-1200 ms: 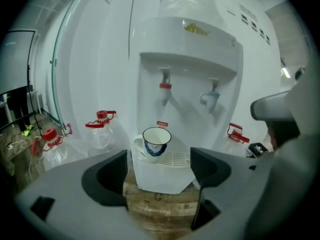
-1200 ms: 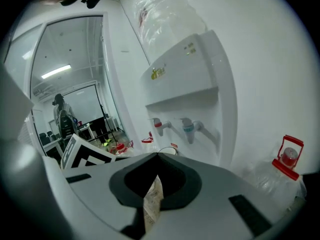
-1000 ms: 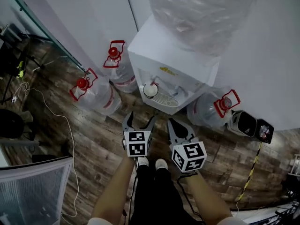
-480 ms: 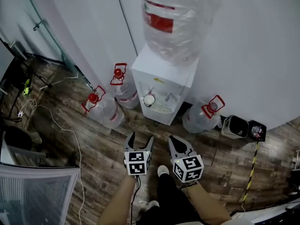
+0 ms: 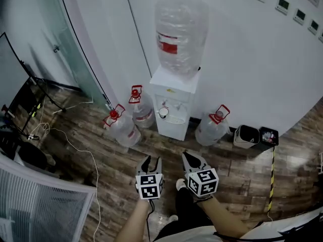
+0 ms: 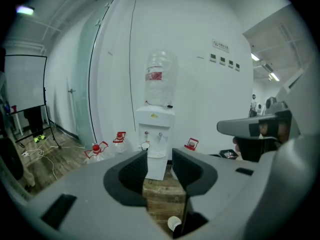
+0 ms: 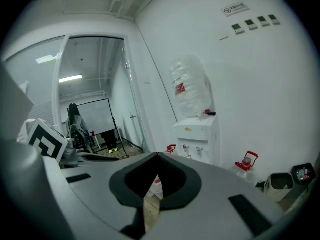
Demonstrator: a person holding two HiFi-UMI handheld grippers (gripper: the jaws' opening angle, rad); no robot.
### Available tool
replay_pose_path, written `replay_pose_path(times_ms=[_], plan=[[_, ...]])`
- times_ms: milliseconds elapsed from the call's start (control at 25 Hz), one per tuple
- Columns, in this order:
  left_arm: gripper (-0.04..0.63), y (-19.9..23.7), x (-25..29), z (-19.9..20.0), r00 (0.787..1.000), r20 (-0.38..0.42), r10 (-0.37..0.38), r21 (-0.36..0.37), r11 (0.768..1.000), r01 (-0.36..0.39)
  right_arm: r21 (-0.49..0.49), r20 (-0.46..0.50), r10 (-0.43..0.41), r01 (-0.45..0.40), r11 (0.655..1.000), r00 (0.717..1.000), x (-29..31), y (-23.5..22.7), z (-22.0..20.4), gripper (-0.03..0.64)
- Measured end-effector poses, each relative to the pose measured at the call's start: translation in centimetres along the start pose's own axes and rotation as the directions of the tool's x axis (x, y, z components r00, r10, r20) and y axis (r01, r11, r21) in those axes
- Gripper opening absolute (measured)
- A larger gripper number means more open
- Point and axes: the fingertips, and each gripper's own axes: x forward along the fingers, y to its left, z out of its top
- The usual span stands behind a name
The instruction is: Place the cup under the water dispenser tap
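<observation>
Backing away from the dispenser (image 5: 174,92), the left tongs (image 5: 151,161) are closing partway on nothing. The right tongs (image 5: 194,158) are sitting shut and empty, and the cup (image 5: 163,113) is standing under a tap.

The wood-plank floor (image 5: 101,155) carries the water dispenser (image 5: 172,112), two red-handled jugs (image 5: 122,131) to its left, another jug (image 5: 210,128) and two bins (image 5: 246,135) to its right, and a white cable (image 5: 91,158) far left.
</observation>
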Motion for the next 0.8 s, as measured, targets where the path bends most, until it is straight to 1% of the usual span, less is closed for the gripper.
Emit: replay_pose_path(times_ms=[80,160,280,480,640,800], plan=[[0.165,-0.9,-3.5,1.1,1.0,0.021,0.011,0.013,1.0,-0.011,-0.009,0.011,0.011,-0.011,1.0,1.0,-2.8,1.9,1.0,0.021],[0.117,-1.7,-6.7,2.6,0.998,0.057,0.024,0.035,0.999,-0.026,-0.012,0.027,0.027,-0.027,1.0,0.999,-5.3,3.7,2.1,0.021],[0.077,-2.8,-10.7,4.9,0.993,0.113,0.029,0.058,0.998,-0.036,-0.025,0.054,0.047,-0.045,0.999,0.997,-8.4,5.8,3.8,0.021],[0.057,-4.5,-15.8,7.6,0.986,0.168,0.015,0.055,0.998,-0.024,-0.029,0.085,0.038,-0.035,0.999,0.996,-12.4,7.3,6.7,0.021],[0.051,-5.8,-17.7,7.2,0.985,0.17,-0.008,0.03,1.0,0.002,-0.054,0.104,0.044,-0.038,0.998,0.994,-14.3,7.8,8.4,0.02],[0.051,-5.6,-18.6,6.8,0.987,0.161,0.021,0.044,0.999,-0.028,-0.069,0.117,0.052,-0.044,0.997,0.992,-15.3,8.3,9.4,0.021]])
